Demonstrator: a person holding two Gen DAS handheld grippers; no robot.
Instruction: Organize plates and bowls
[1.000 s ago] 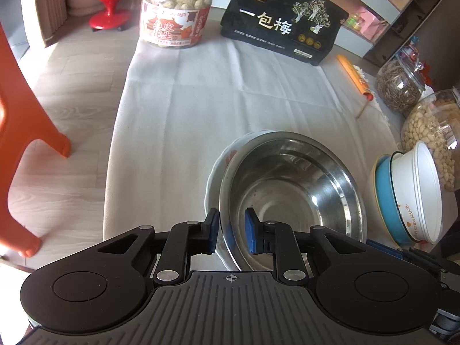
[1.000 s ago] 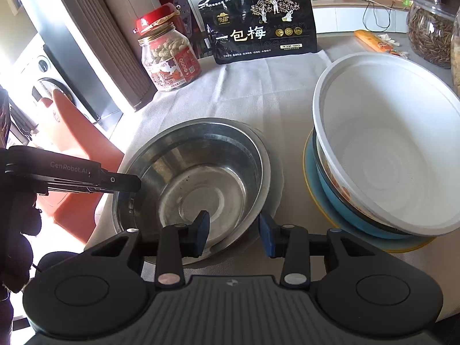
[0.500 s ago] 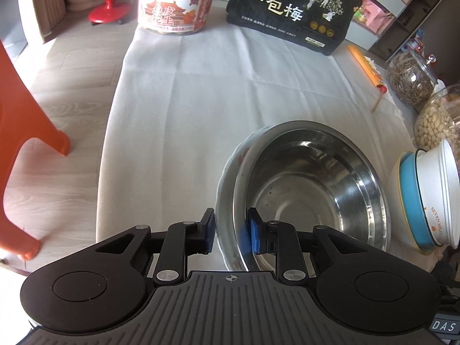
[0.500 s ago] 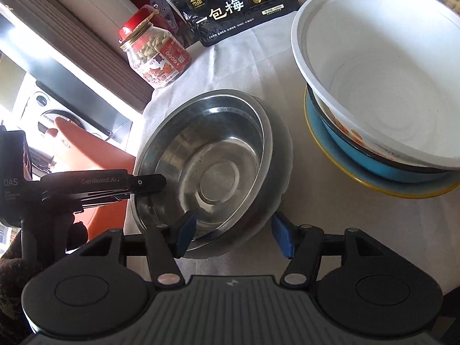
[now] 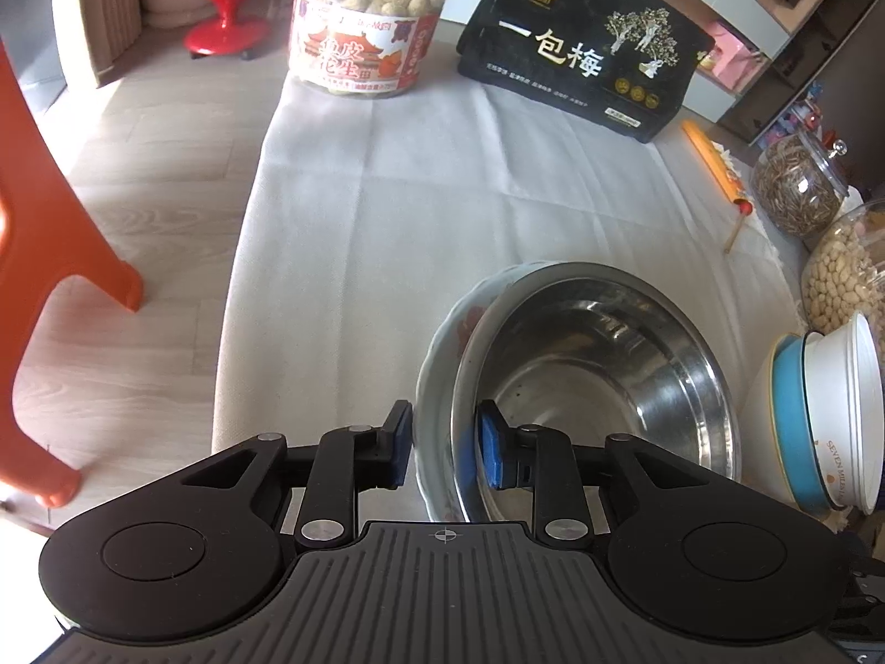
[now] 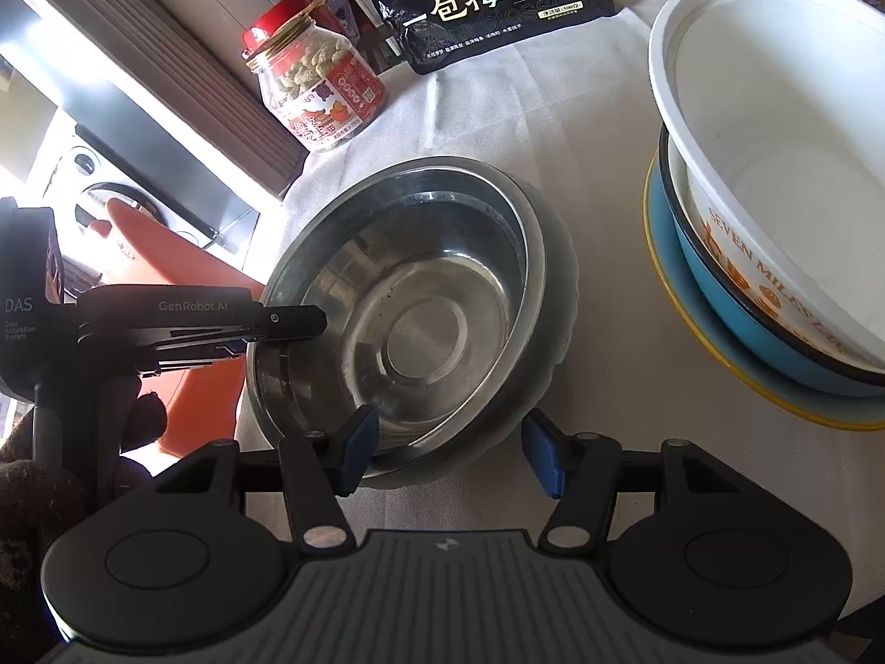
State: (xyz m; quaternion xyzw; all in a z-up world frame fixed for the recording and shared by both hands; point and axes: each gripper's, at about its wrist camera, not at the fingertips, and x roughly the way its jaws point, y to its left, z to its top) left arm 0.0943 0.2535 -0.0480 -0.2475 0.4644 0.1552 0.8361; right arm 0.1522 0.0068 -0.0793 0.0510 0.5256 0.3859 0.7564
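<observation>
Here, a white-clothed bench [image 5: 420, 210] carries a steel bowl [image 5: 603, 382] nested inside a patterned ceramic bowl [image 5: 442, 343], of which only a sliver of rim and a hint of red decoration show. The left tongs [image 5: 445, 451] straddle the near rims of both bowls, one blue pad outside the ceramic wall, the other inside the steel bowl; the pads look close against the rims, though the contact itself is hard to confirm. In the right wrist view the right tongs [image 6: 448, 456] are spread wide at the steel bowl's near edge, gripping nothing — one finger [image 6: 357, 451] overlaps the rim, the other stands clear beside it. Further right sits a stack [image 6: 774, 254]: a white bowl in a blue bowl on a yellow-rimmed plate, cut off by the frame edge. At the back stand a peanut jar [image 5: 368, 33] and a black snack bag [image 5: 581, 66]. Two more glass jars [image 5: 802, 188] are partly cropped at the right edge.
</observation>
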